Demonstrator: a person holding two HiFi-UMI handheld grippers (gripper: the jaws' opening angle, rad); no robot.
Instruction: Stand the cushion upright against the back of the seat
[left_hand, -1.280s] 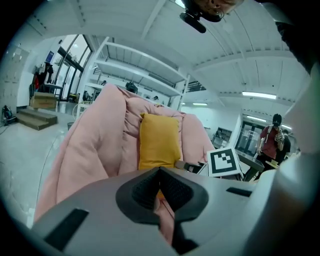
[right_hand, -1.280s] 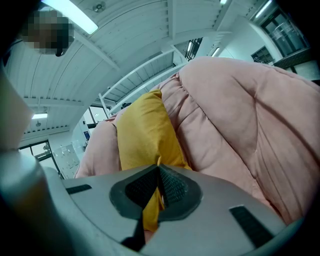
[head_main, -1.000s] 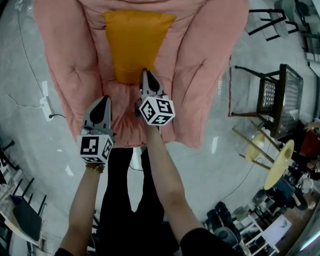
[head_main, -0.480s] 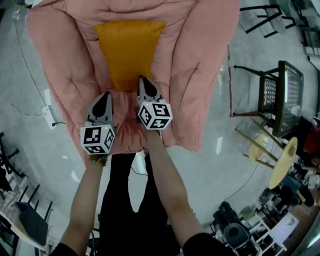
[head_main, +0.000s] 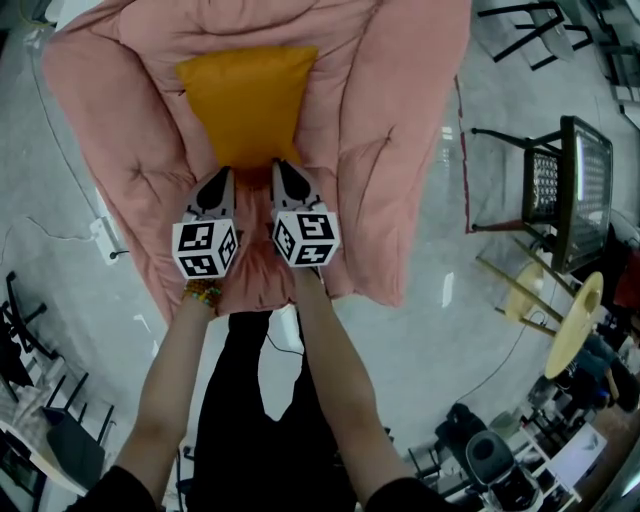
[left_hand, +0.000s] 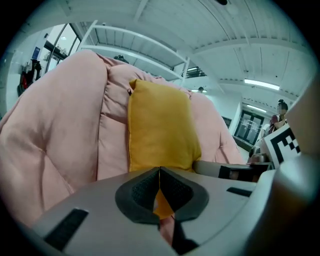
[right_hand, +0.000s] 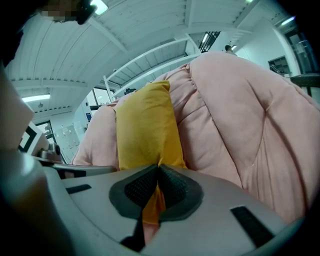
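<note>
1. Mustard-yellow cushion (head_main: 245, 100): leaning tall against the back of the pink padded seat (head_main: 400, 150), lower edge down on the seat pad right at the gripper tips. Close to upright already.
2. Right gripper (head_main: 287, 168): clamped shut on the cushion's lower edge, with a strip of yellow fabric pinched between the pads. Same place as a second ago.
3. Left gripper (head_main: 219, 180): brought in from the seat's front edge to the cushion's lower left corner, now side by side with the right one. Jaws pressed together, tips against the yellow edge, no clear sign of fabric caught between them.
4. Meaning for the task, as a judgement: both tools now at the cushion's base, placed to steady it or nudge it back. Probably little left beyond squaring it against the back and letting go.
</note>
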